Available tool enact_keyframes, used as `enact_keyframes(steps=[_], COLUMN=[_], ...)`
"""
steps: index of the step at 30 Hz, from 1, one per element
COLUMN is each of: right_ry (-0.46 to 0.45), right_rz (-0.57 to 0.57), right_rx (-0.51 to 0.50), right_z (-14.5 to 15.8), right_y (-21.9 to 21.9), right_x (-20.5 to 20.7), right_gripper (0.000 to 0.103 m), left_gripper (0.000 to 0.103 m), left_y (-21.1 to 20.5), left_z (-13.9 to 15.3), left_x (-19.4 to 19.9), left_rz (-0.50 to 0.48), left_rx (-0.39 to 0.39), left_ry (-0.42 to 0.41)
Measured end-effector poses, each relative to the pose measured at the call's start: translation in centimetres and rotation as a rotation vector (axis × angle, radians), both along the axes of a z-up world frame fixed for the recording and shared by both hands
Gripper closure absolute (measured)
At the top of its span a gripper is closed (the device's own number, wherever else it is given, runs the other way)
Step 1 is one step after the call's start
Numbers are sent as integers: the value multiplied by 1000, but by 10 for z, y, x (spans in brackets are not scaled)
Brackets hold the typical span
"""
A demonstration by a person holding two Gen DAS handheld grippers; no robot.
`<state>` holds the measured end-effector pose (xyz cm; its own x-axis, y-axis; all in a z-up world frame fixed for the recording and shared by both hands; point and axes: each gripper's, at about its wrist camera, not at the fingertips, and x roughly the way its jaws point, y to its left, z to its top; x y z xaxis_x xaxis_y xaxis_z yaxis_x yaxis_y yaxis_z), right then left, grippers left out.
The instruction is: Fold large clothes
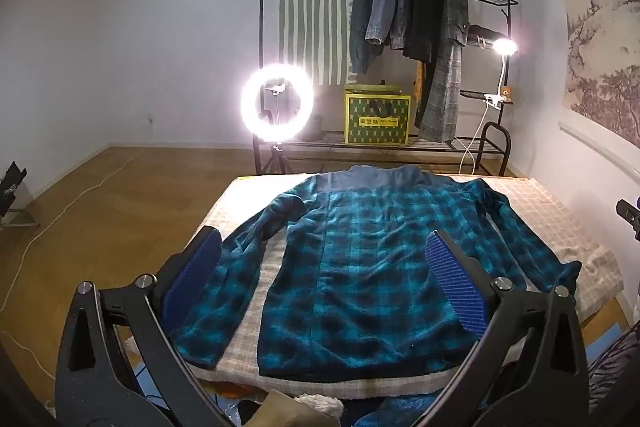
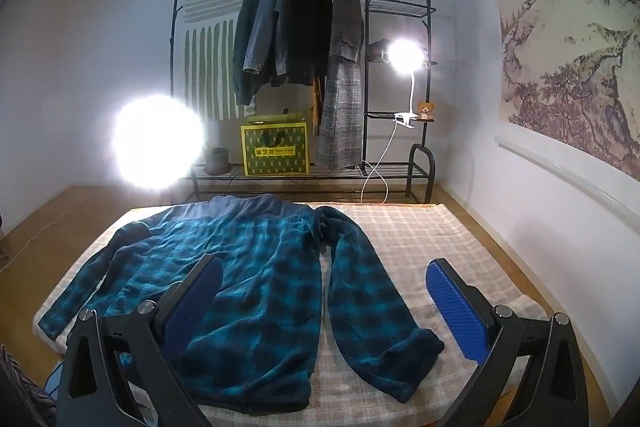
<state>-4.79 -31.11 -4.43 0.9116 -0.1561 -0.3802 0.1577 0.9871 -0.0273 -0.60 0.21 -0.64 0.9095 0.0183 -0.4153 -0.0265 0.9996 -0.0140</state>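
Note:
A blue and black checked fleece jacket (image 1: 360, 267) lies flat, back up, on a table covered with a beige checked cloth (image 1: 560, 227). Its collar points away and both sleeves are spread out to the sides. My left gripper (image 1: 324, 259) is open and empty, held above the jacket's hem near the left sleeve (image 1: 208, 307). My right gripper (image 2: 324, 283) is open and empty above the jacket (image 2: 248, 275), near the right sleeve (image 2: 372, 307) on the cloth (image 2: 440, 235). Neither gripper touches the fabric.
A black clothes rack (image 1: 400, 27) with several hanging coats stands behind the table. A yellow box (image 1: 376, 119), a ring light (image 1: 276, 103) and a clip lamp (image 2: 404, 55) are there too. A wall runs along the right (image 2: 560, 207). Wooden floor lies to the left (image 1: 100, 207).

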Motion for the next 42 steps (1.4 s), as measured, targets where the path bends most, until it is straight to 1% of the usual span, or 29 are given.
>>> enact_keyframes(steps=[10, 24, 42], right_ry=[-10, -13, -13], right_rz=[-6, -4, -5], right_rx=[0, 0, 0], right_z=[2, 9, 8], right_y=[3, 3, 6], right_x=[-3, -6, -5], right_gripper=[0, 0, 0], left_gripper=[0, 0, 0], left_y=[2, 2, 0], left_z=[12, 21, 22], left_x=[-8, -7, -10], left_rz=[4, 2, 3], left_rx=[6, 13, 16], left_ry=[-30, -39, -40])
